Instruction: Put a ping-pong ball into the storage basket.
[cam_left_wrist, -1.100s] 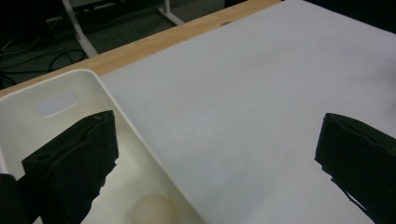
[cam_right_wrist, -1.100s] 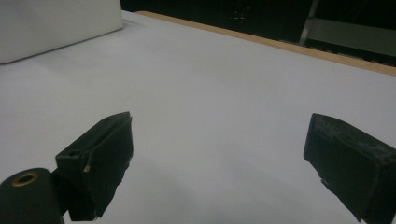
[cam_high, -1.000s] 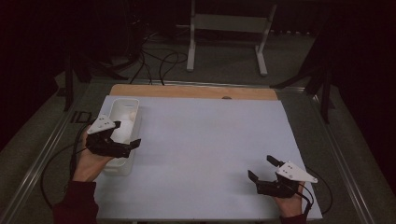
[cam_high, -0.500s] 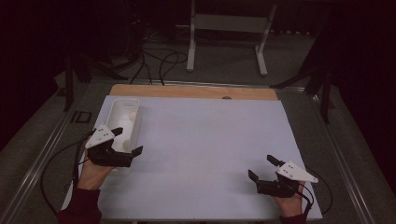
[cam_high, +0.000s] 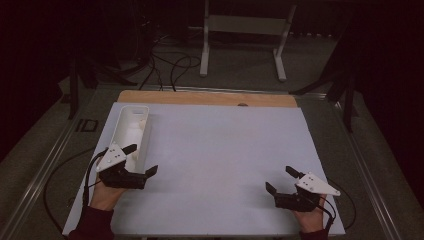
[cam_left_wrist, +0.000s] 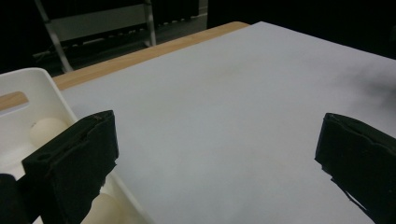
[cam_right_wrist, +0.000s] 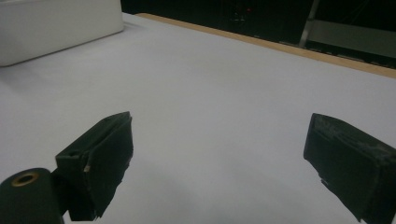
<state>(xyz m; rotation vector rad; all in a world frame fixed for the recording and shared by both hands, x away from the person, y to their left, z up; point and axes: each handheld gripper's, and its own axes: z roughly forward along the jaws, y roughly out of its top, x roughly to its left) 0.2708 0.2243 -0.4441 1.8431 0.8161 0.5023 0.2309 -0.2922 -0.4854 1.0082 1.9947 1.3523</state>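
lying along the table's left side, at about ten o'clock from the table's middle in the high view, the white bin (cam_high: 131, 132) is a long, narrow tray with its far end near the wooden strip (cam_high: 207, 97) at the back edge. pale, rounded pieces (cam_left_wrist: 46, 130) rest inside it, seen past the left jaw in the left gripper view; what they are is too blurred to tell. the left gripper (cam_high: 141, 160) sits at the bin's near end, at about eight o'clock on the table, with one jaw over the bin's near rim and the other out over the bare white sheet (cam_high: 220, 150). its jaws stand wide apart and hold nothing. the left hand (cam_high: 107, 192) grips it from below, a dark red sleeve (cam_high: 92, 227) at the table's front edge. the right gripper (cam_high: 281, 180) is well apart from the bin, at about four o'clock, low over the sheet, jaws spread wide and empty, with the right hand (cam_high: 310, 217) behind it. beyond the table, a pale metal stand (cam_high: 245, 30) and dark cables (cam_high: 170, 62) lie on the floor at twelve o'clock.
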